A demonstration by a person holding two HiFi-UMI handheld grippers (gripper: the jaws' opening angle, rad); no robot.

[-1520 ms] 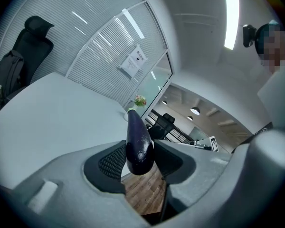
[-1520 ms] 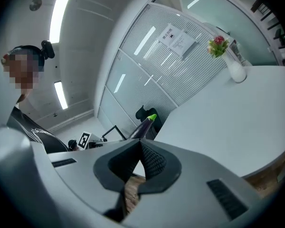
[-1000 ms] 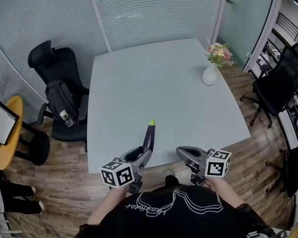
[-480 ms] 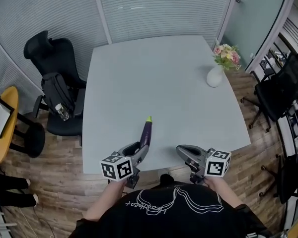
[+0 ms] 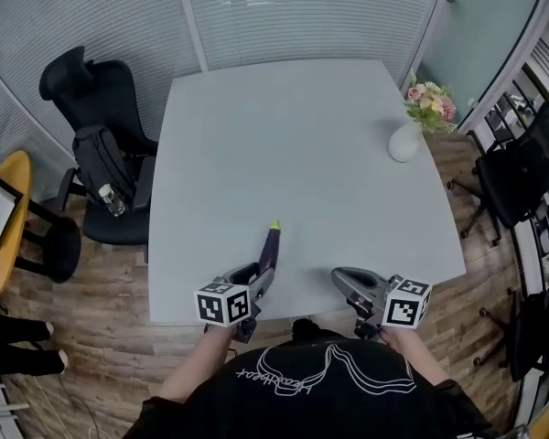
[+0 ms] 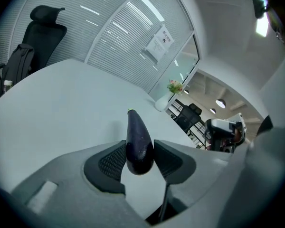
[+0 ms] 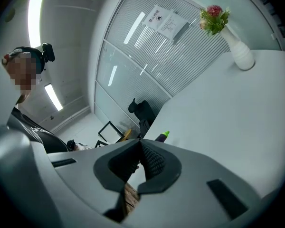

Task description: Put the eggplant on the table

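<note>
The dark purple eggplant (image 5: 269,251) with a green stem tip sticks out forward over the near edge of the pale grey table (image 5: 302,126). My left gripper (image 5: 262,278) is shut on its thick end. In the left gripper view the eggplant (image 6: 138,139) sits squeezed between both ribbed pads, with its tip low over the tabletop (image 6: 61,108); whether it touches I cannot tell. My right gripper (image 5: 340,279) hovers at the table's near edge, to the right of the eggplant. In its own view the right gripper (image 7: 140,143) is shut with nothing in it, and the eggplant (image 7: 161,137) peeks out beyond.
A white vase with flowers (image 5: 406,141) stands near the table's right edge. A black office chair with a backpack and bottle (image 5: 96,144) sits at the table's left. A yellow round table (image 5: 5,236) is further left, and more black chairs (image 5: 522,167) stand at the right.
My left gripper has come down with the eggplant, closer to the tabletop near the front edge. The right gripper has shifted a little along that edge, still shut.
</note>
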